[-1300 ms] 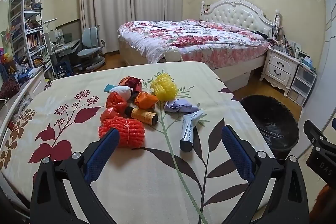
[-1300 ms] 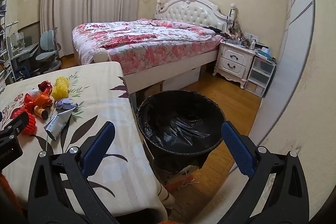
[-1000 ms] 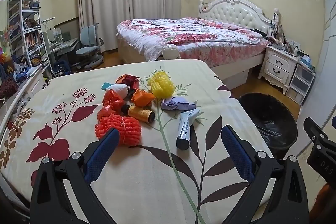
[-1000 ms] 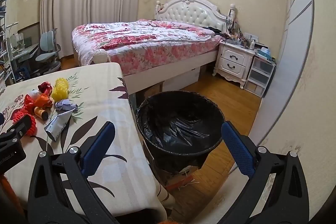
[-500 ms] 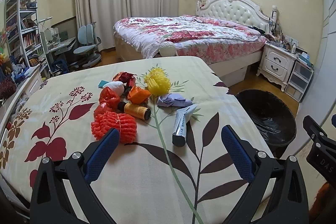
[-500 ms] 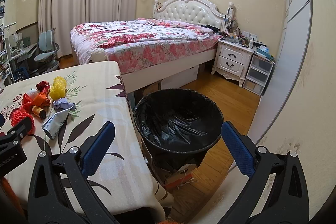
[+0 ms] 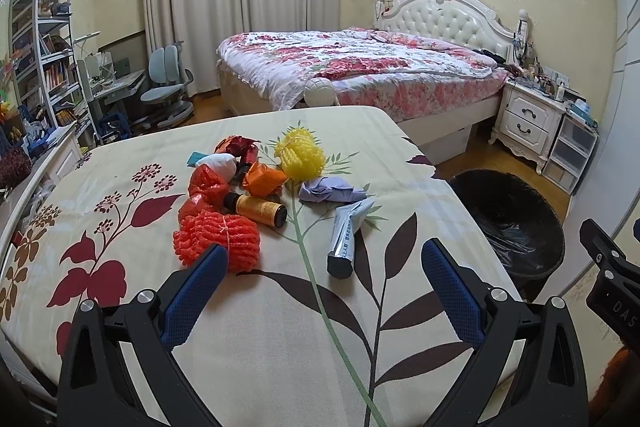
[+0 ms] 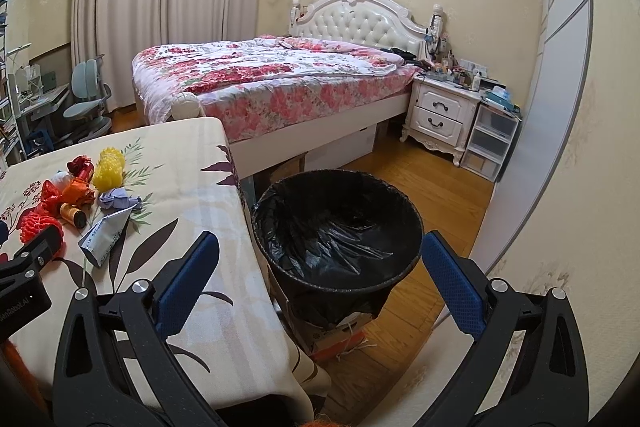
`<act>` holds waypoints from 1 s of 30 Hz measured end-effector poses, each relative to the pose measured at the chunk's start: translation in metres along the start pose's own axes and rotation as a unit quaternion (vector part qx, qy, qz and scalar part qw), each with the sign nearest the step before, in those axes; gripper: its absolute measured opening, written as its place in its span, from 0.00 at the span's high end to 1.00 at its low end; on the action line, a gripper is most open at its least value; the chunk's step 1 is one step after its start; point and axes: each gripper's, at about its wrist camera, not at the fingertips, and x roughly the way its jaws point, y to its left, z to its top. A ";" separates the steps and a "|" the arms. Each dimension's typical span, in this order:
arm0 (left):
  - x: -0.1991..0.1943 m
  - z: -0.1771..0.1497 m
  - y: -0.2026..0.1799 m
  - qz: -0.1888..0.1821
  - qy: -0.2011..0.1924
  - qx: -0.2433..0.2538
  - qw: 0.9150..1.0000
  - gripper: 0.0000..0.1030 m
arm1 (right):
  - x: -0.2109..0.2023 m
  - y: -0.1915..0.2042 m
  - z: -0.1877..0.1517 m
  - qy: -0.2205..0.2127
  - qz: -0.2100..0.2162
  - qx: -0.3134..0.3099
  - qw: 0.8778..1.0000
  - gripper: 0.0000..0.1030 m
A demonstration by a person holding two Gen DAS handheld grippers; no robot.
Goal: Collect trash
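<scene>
My left tongs [image 7: 322, 279] stand wide and empty, low over the near part of the table [image 7: 260, 339], because nothing has been picked yet and an open mouth lets me come down around whichever piece I choose. My right tongs [image 8: 320, 269] are just as wide and hold nothing; they hang off the table's right edge, above the bin [image 8: 338, 223], which I judge is a waiting post while the left side does the first pick.

Nearest my left tongs lies the orange foam net [image 7: 218, 239], just past the left pad, so it looks like the easiest first grab. Beside it, toward the right, a grey squeezed tube [image 7: 346, 239] lies flat with its cap end toward me. Behind these sit an amber bottle [image 7: 258, 209] on its side, red wrappers [image 7: 206, 183], an orange wrapper [image 7: 264, 179], a crumpled lilac tissue [image 7: 330, 191], a white wad [image 7: 218, 165] and a yellow foam net [image 7: 300, 155], all bunched together mid-table, touching or nearly so.

The bin stands on the floor just beside the table, lined with a black bag and apparently empty, close enough for a short carry. Beyond it the bed [image 8: 272, 79] fills the far room.
</scene>
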 end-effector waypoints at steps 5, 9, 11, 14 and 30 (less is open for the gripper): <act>0.000 0.001 0.000 -0.001 0.001 0.000 1.000 0.06 | 0.000 0.001 0.001 0.000 0.000 0.000 1.000 0.04; 0.000 0.001 0.001 -0.001 0.001 0.000 1.000 0.06 | 0.000 0.001 0.001 0.000 0.000 -0.001 1.000 0.04; 0.000 0.001 0.000 -0.001 0.000 0.000 1.000 0.06 | 0.000 0.001 0.001 0.000 0.000 0.000 1.000 0.04; 0.000 0.001 0.001 -0.001 0.001 0.000 1.000 0.06 | 0.000 0.001 0.001 0.000 0.000 0.000 1.000 0.04; 0.000 0.001 -0.001 -0.002 0.002 0.001 1.000 0.06 | -0.001 0.000 0.002 0.000 0.000 0.001 1.000 0.04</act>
